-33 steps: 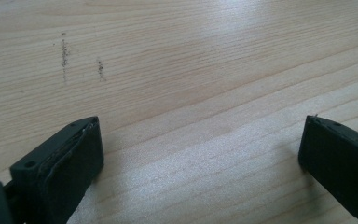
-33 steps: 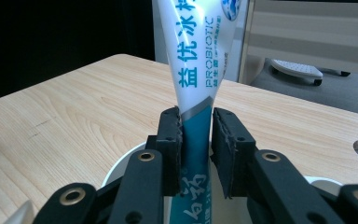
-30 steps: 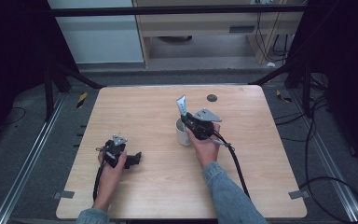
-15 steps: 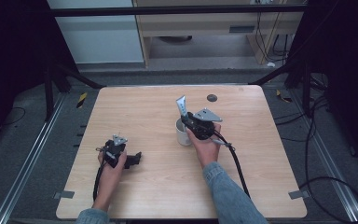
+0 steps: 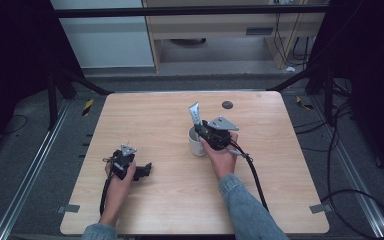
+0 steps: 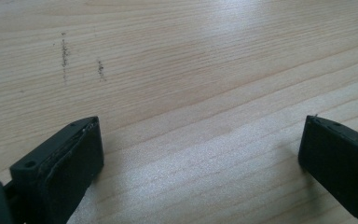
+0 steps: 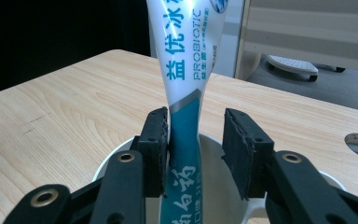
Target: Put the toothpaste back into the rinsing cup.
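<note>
Count on worktop (image 5: 280, 200): 1 white cup (image 5: 196, 145), centre; 1 toothpaste tube (image 7: 186, 70) standing in it; 2 tools, left tool (image 5: 142, 172) at 8 o'clock, right tool (image 7: 193, 140) at the cup

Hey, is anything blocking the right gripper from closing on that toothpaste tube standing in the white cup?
Nothing visible does. The right gripper has its jaws on either side of the toothpaste tube above the white cup; one jaw touches the tube and a bare gap separates the other.
</note>
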Demonstrator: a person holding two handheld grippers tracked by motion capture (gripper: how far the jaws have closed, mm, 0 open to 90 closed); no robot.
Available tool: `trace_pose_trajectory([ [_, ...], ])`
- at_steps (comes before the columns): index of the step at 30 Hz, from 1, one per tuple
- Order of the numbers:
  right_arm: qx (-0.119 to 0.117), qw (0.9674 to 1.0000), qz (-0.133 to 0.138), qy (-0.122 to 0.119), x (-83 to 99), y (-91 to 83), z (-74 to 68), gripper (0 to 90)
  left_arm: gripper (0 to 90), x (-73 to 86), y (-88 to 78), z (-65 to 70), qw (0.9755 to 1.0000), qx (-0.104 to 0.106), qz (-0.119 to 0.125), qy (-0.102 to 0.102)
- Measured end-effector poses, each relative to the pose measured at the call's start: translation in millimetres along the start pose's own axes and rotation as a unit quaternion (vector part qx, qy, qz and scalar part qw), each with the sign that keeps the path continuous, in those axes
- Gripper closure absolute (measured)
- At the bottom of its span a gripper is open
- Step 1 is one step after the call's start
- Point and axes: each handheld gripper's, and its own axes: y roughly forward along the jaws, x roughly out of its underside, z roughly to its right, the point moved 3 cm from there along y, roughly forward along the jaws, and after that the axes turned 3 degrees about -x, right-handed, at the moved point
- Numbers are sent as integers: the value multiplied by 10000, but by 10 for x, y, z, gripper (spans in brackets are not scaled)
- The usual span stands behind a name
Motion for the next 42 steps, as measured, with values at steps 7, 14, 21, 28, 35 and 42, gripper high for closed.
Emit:
trace_pose_trajectory([
  [7,12,10000,-1,-52,-13,-26,-5,605,0,0,0,0,10000,0,0,-1],
  [14,11,10000,11,-80,-33,-64,3,587,0,0,0,0,10000,0,1,-1],
  [21,8,10000,4,-71,-36,-85,5,578,0,0,0,0,10000,1,-1,0],
  [28,22,10000,-35,-77,-42,-116,8,553,0,0,0,0,10000,0,0,0],
  [35,43,10000,-70,-52,-73,-165,23,501,0,0,0,0,10000,0,-1,0],
  [42,32,9999,-109,-43,-82,-203,43,482,0,0,0,0,10000,0,0,-1],
])
